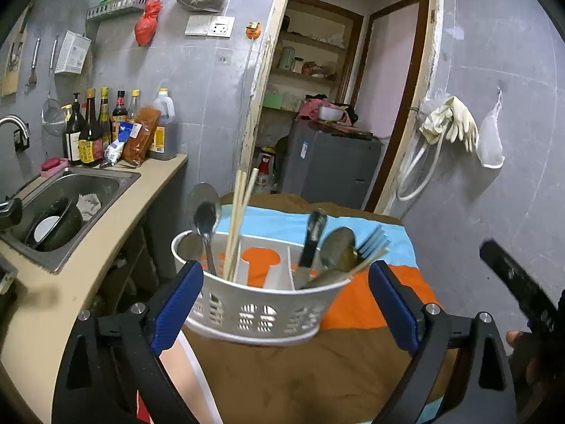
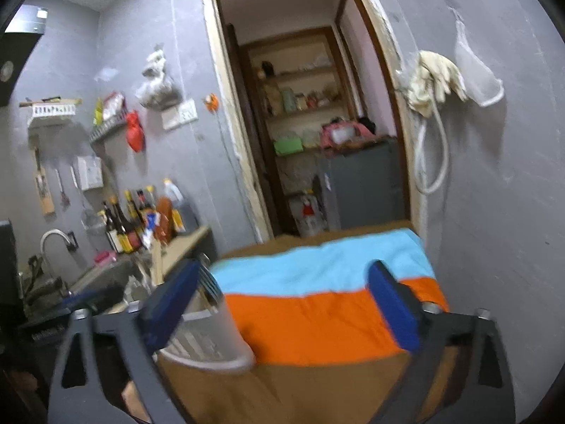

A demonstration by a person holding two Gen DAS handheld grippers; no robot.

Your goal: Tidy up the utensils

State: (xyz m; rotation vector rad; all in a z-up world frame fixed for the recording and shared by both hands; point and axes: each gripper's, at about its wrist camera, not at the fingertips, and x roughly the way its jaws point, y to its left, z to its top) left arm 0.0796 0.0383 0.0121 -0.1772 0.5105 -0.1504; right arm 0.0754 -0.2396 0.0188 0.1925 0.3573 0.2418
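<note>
Both claws, left claw (image 1: 284, 304) and right claw (image 2: 279, 304), gape empty. Ahead of the left, a light, stiff plastic caddy (image 1: 261, 312) holds probably slippery metal spoons (image 1: 204, 212); grip its rim.

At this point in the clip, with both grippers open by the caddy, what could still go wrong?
The white caddy sits on a loose cloth near the table's left edge; a nudge from the open left gripper could shift or tip it. The chopsticks stand tall and lean, so they may catch on a finger. The right gripper is also close beside the caddy's rim.
</note>
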